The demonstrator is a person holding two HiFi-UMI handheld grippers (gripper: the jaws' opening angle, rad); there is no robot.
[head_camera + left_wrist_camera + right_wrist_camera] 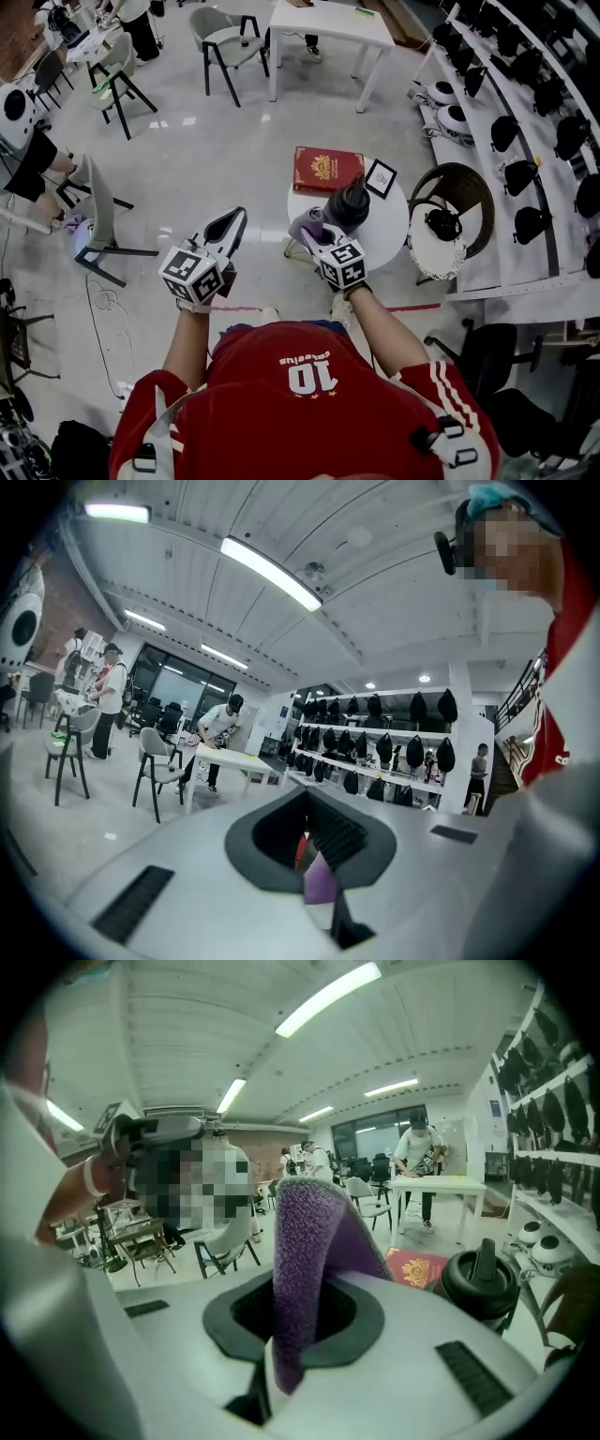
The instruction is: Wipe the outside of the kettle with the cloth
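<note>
Head view. The right gripper [317, 234] pinches a purple cloth [304, 225] between its pressed jaws; the cloth's free end rises and folds over. It is held just beside the dark kettle [349, 204], which stands upright near the left edge of the small round white counter [392, 232]. The left gripper [236, 217], jaws pressed together on nothing, hangs beyond the counter's left edge, apart from the kettle. A red book [327, 170] and a small frame [381, 177] sit at the far edge.
</note>
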